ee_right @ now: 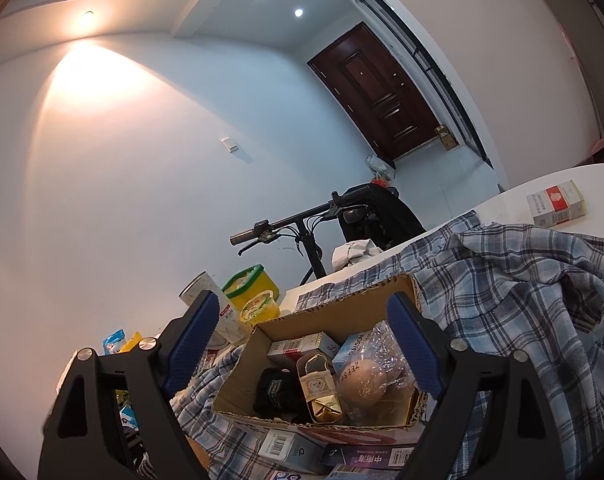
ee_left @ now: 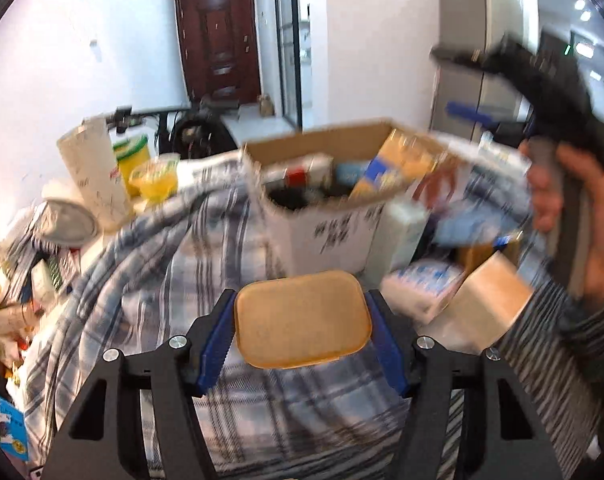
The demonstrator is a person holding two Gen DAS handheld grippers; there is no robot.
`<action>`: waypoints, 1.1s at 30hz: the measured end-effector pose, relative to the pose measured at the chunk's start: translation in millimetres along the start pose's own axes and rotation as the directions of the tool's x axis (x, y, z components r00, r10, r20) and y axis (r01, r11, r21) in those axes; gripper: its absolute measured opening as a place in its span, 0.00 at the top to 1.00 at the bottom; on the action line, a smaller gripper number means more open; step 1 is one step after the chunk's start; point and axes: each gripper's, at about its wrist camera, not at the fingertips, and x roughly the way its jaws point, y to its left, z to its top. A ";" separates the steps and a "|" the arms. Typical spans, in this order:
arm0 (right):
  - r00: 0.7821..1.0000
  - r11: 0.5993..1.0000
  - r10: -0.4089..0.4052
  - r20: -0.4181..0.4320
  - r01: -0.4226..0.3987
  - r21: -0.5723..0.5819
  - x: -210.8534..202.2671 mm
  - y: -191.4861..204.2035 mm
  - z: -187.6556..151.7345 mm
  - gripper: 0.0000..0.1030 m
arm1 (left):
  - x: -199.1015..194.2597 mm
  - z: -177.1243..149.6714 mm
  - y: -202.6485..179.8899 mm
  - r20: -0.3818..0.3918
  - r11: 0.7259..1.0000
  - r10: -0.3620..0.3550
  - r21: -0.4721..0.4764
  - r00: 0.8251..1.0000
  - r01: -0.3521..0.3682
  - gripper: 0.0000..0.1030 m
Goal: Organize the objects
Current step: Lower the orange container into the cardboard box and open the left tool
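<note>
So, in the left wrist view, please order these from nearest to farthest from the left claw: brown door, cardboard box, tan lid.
1. tan lid: between the left claw's pads.
2. cardboard box: just beyond, on the plaid cloth.
3. brown door: far back, upper centre.

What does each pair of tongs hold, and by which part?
Left tongs: a tan lid, gripped by its two side edges. Right tongs: nothing.
</note>
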 end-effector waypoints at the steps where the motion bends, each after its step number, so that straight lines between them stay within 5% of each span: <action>1: 1.000 1.000 -0.001 0.000 0.001 0.000 0.2 -0.2 0.0 0.17 | -3.9 4.7 -1.9 0.029 1.000 0.002 -0.001 1.000 -0.002 0.36; 7: 1.000 1.000 -0.003 -0.005 0.003 0.008 1.1 -3.1 -0.4 0.17 | -19.2 51.3 -7.2 0.166 0.998 -0.004 -0.056 0.986 0.013 0.36; 12: 1.000 1.000 -0.004 -0.015 0.004 0.011 1.6 -3.8 -0.4 0.17 | -3.9 88.7 -11.7 0.256 0.995 0.064 -0.093 0.964 -0.042 0.36; 15: 1.000 1.000 -0.008 -0.013 0.008 0.015 1.0 -4.4 0.2 0.16 | 28.9 109.0 -9.0 0.238 0.995 0.062 -0.091 0.969 -0.041 0.36; 17: 1.000 1.000 -0.017 -0.012 0.018 0.026 0.5 -6.3 0.2 0.03 | 54.6 118.4 -7.7 0.202 0.993 0.103 -0.083 0.974 -0.088 0.36; 20: 1.000 0.999 -0.015 0.002 0.015 0.047 -3.2 -10.0 1.5 0.03 | 80.0 118.0 -5.9 0.158 0.990 0.104 -0.112 0.982 -0.086 0.36; 22: 1.000 0.998 -0.018 0.009 0.018 0.055 -5.2 -11.8 2.6 0.03 | 86.0 109.3 -8.5 0.174 0.993 0.064 -0.106 0.983 -0.046 0.36; 25: 1.000 0.997 -0.021 0.006 0.021 0.071 -4.6 -14.0 2.5 0.03 | 86.4 102.3 -21.8 0.174 0.994 0.110 -0.035 0.979 -0.106 0.36; 33: 0.996 0.997 -0.076 -0.036 0.076 0.002 5.8 -2.4 -3.7 0.03 | 86.9 95.7 -16.2 0.177 0.995 0.095 -0.056 0.980 -0.087 0.36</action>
